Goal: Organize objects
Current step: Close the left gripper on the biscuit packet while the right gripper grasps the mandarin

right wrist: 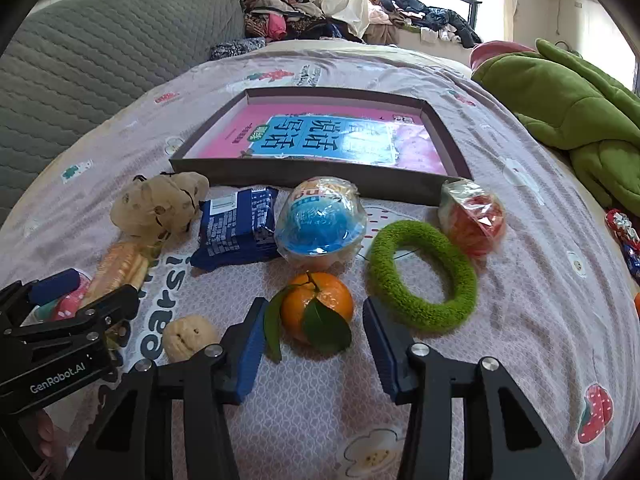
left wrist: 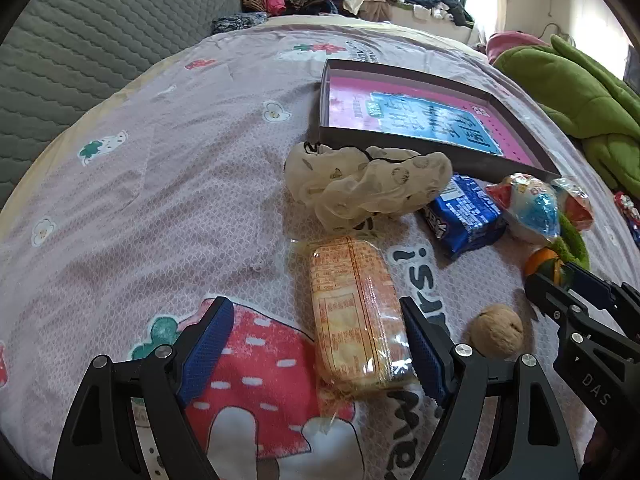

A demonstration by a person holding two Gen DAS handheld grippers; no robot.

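Note:
My left gripper (left wrist: 316, 344) is open over the bed, its right finger beside an orange cracker pack (left wrist: 356, 316) that lies partly between the fingers. My right gripper (right wrist: 314, 344) is open around a tangerine with leaves (right wrist: 316, 308), not touching it. A shallow box lid (right wrist: 320, 178) with a pink and blue book inside lies beyond. In front of it lie a cream scrunchie (right wrist: 160, 204), a blue snack pack (right wrist: 236, 228), a blue-topped wrapped snack (right wrist: 320, 220), a green fuzzy ring (right wrist: 424, 276), a red wrapped snack (right wrist: 472, 212) and a walnut (right wrist: 188, 336).
The bedsheet (right wrist: 540, 320) is lilac with cartoon prints. A grey quilted headboard (right wrist: 80, 80) stands at the left. A green plush blanket (right wrist: 568, 104) lies at the right, with candy wrappers (right wrist: 624, 232) beside it. Clothes are piled at the window behind.

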